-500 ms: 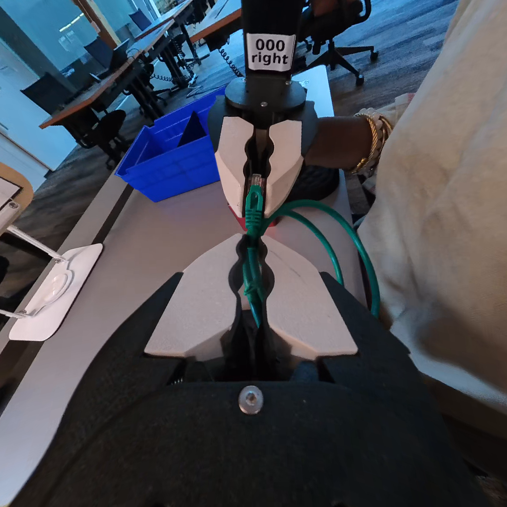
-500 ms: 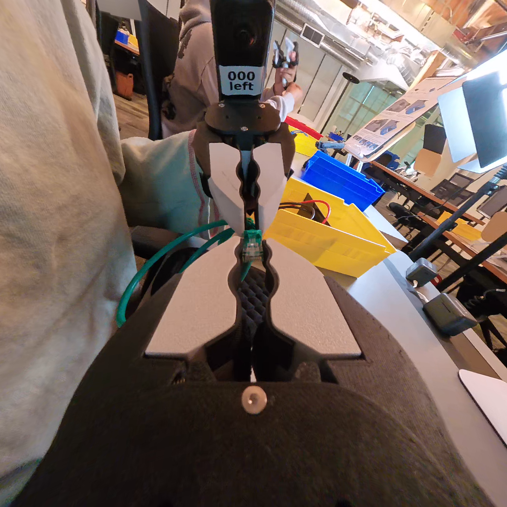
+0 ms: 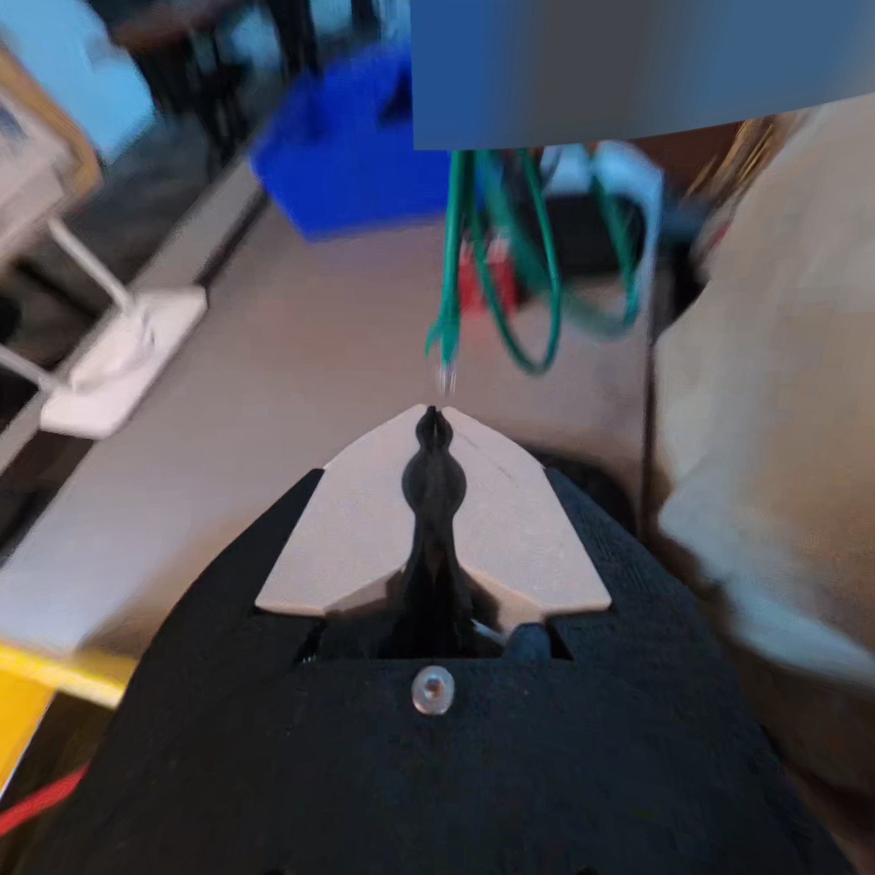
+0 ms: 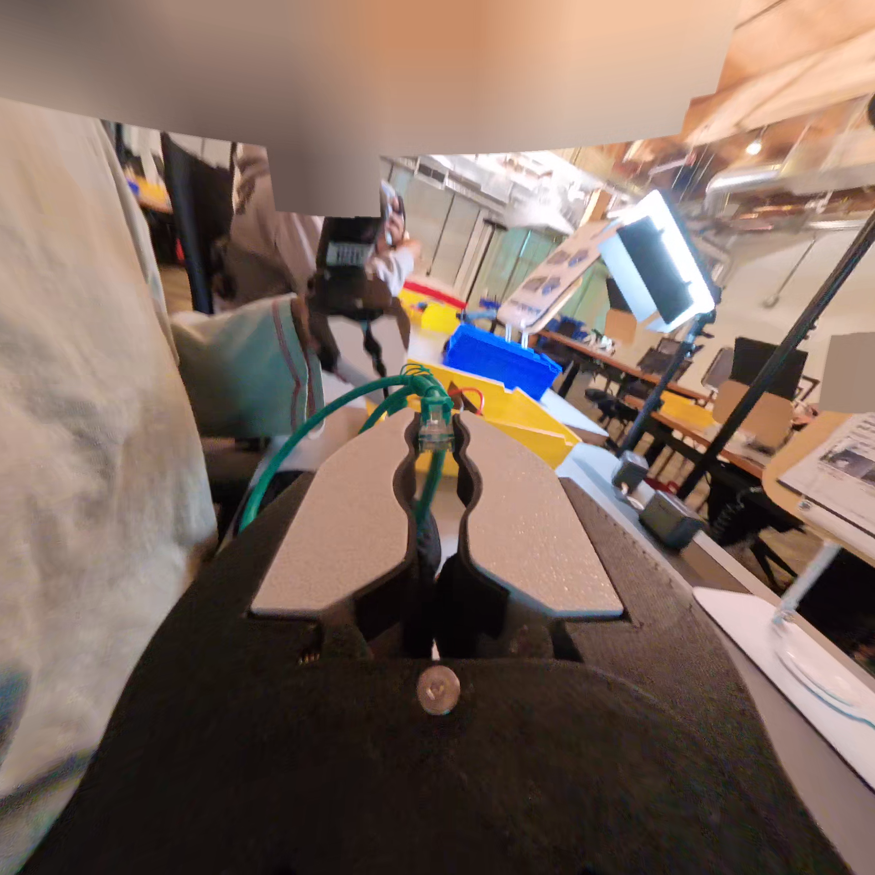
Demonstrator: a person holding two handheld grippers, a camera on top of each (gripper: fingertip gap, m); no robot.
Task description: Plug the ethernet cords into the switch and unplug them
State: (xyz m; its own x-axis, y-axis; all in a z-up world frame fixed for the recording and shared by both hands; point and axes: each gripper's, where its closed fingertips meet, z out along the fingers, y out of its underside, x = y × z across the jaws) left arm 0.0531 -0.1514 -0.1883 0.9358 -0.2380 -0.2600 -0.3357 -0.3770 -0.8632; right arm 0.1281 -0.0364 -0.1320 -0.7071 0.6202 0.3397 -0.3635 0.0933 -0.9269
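Dangling cord (image 3: 450, 303) beyond left tongs (image 3: 432, 411)

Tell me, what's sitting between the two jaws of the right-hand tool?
The clear plug of a green ethernet cord, pinched near the tips of the right gripper. The right wrist view shows it.

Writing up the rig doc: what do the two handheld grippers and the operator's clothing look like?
Both grippers, left and right, match: black textured bodies, a silver screw at centre, and pale grey wedge-shaped fingers with wavy black-lined inner edges. The operator wears a cream sleeve.
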